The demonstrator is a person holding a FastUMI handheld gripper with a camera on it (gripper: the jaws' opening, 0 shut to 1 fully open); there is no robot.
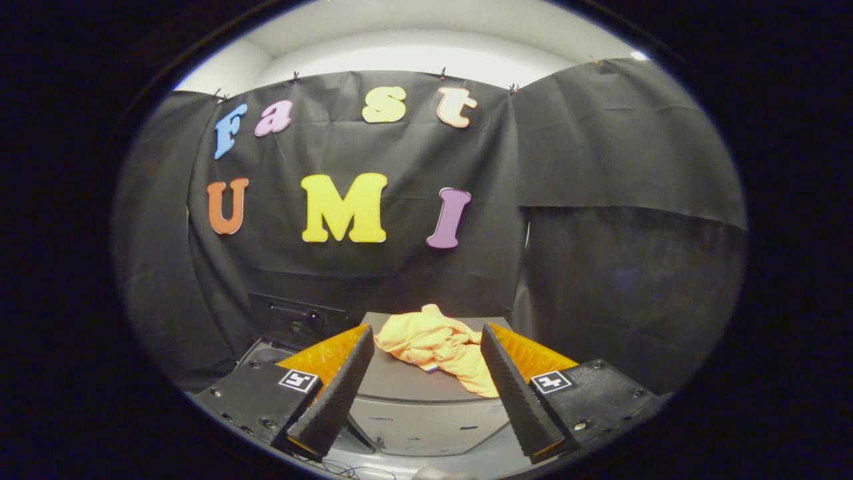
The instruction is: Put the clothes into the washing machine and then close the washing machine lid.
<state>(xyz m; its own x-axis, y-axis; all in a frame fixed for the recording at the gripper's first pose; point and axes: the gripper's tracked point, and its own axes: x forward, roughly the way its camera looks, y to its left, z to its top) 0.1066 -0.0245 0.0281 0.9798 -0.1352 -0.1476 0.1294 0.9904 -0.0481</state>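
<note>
Gripper view looks out along the tool (425,337), and its two fingers (336,393) are spread wide apart with nothing held between them. They touch nothing.

Just ahead of the fingers, in the gap between them, sits a grey box-like block (416,393) with a flat top. It may be the washing machine, but I cannot tell for sure. On that flat top lies a bunch of orange clothes (443,350). The clothes are all crumpled in a soft heap. The heap sits closer to the right finger than the left one, and one end droops down toward the front edge of the block, partly hidden behind the right finger.

Beyond the left finger, beside the grey block, stands a dark panel (296,320), upright and leaning back a little. It could be an open lid, but that is hard to tell.

Black cloth (600,200) hangs behind everything, far past the clothes.
</note>
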